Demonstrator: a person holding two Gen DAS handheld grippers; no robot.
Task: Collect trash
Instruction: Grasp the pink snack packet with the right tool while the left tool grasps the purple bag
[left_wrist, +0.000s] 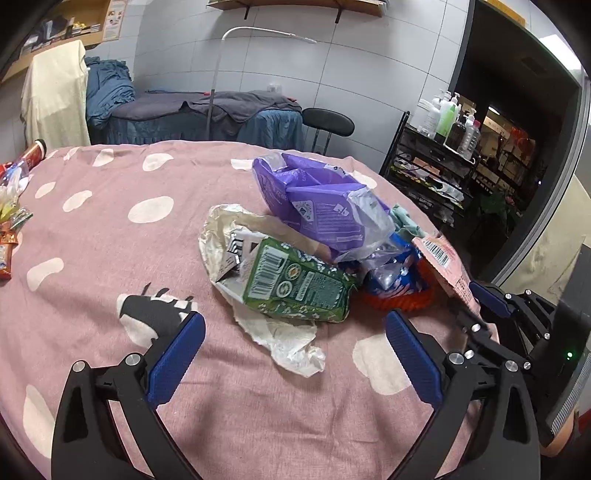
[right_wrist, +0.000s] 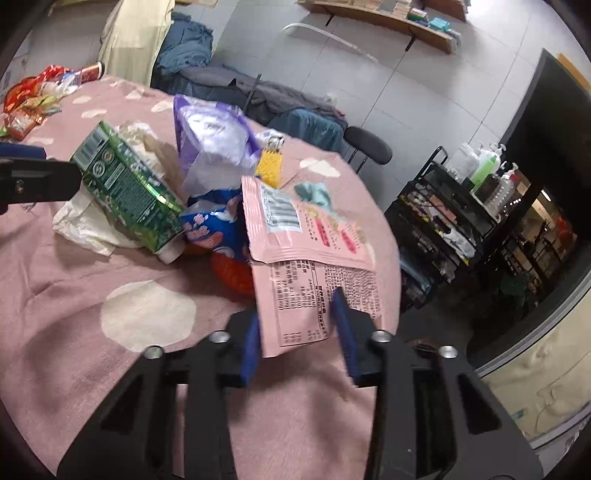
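We've got the right claw (right_wrist: 299, 332) clamped on the pink packet's (right_wrist: 314, 240) near edge, bagging it next; left claw (left_wrist: 295, 354) wide open, empty.

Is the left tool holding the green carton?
No, the left tool stands open above the pink spotted cloth, short of the green carton.

Carton (left_wrist: 295, 284) left of wrapper pile (left_wrist: 391, 280).

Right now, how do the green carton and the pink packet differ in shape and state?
The green carton is a boxy pack lying tilted on crumpled white paper; the pink packet is a flat pouch. The carton is free of both grippers; the packet's lower edge sits between the right gripper's blue pads. Both show a barcode.
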